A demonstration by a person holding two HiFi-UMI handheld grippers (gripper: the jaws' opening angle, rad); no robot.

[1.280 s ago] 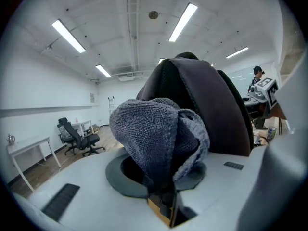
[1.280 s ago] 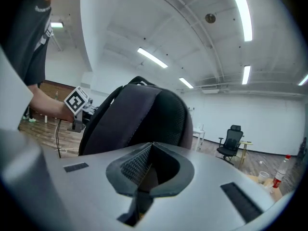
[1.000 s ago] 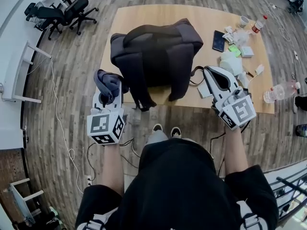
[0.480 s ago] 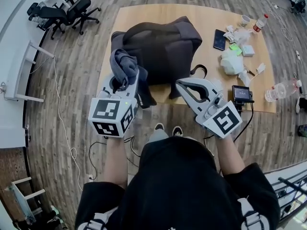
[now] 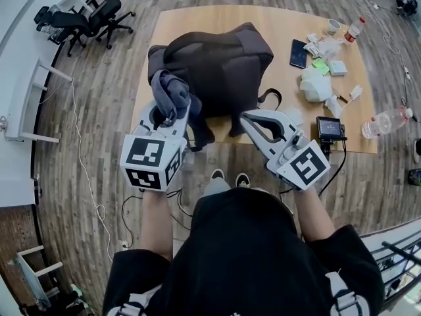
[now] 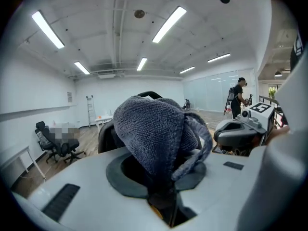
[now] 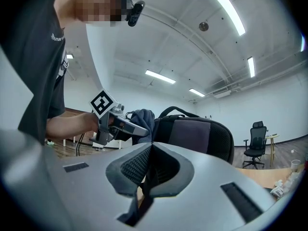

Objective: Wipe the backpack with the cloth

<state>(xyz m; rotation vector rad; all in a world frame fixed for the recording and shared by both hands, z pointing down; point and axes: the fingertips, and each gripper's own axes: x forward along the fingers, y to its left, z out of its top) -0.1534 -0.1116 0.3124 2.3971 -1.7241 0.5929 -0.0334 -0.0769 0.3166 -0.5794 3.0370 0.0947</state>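
Observation:
A dark backpack [image 5: 214,61] stands on the wooden table [image 5: 283,22]. My left gripper [image 5: 172,105] is shut on a bunched grey-blue cloth [image 5: 169,89], held against the backpack's near left side. In the left gripper view the cloth [image 6: 154,134] fills the jaws and hides most of the backpack [image 6: 106,134]. My right gripper [image 5: 245,118] is shut with nothing in it, just in front of the backpack's near edge by a strap. The right gripper view shows its jaws [image 7: 148,170] closed, the backpack [image 7: 197,134] ahead and the cloth [image 7: 142,119] to the left.
On the table's right side lie a phone [image 5: 299,53], white wrappers and small items [image 5: 318,84] and a small screen device [image 5: 329,127]. A plastic bottle [image 5: 385,122] lies at the right edge. Office chairs [image 5: 85,18] stand on the floor at far left.
My left gripper has carried the cloth up and right to the backpack's side. My right gripper has swung left from the table's right part to the backpack's front edge.

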